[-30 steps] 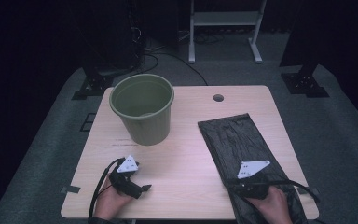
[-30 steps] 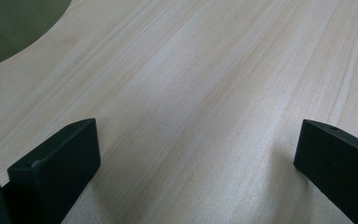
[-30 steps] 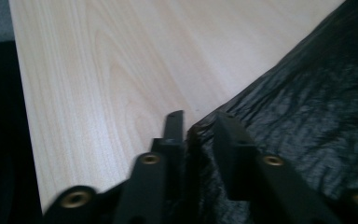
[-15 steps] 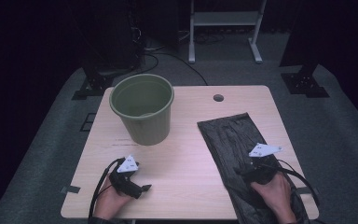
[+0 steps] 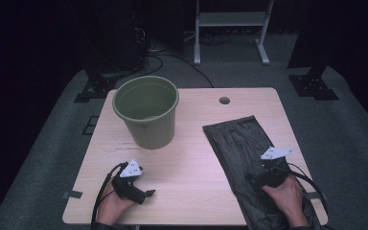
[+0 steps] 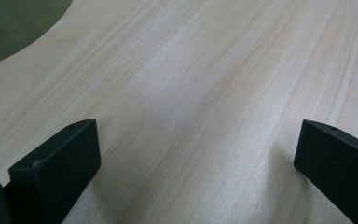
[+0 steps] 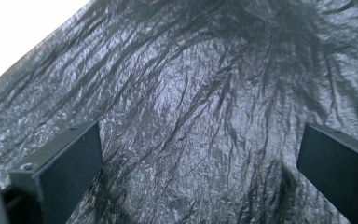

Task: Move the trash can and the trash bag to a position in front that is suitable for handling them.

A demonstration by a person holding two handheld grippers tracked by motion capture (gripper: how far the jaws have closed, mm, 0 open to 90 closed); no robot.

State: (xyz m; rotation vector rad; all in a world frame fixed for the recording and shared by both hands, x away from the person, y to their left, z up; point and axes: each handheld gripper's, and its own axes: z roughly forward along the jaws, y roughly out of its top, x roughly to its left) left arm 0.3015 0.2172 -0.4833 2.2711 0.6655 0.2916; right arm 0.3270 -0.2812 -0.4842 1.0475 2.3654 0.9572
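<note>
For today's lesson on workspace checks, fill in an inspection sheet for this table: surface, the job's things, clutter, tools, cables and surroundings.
Surface: pale wooden table, with a round hole near its far edge.
Job's things: black plastic bag lying flat on the right side, its near end over the table edge; green bucket upright on the far left, nothing seen inside.
Clutter: nothing seen.
Tools: left tool open over bare wood; right tool over the bag, jaws just opened wide, nothing between them.
Cables: one trails from each tool; more cross the floor behind.
Surroundings: dark room, grey carpet, white stand behind.
</note>
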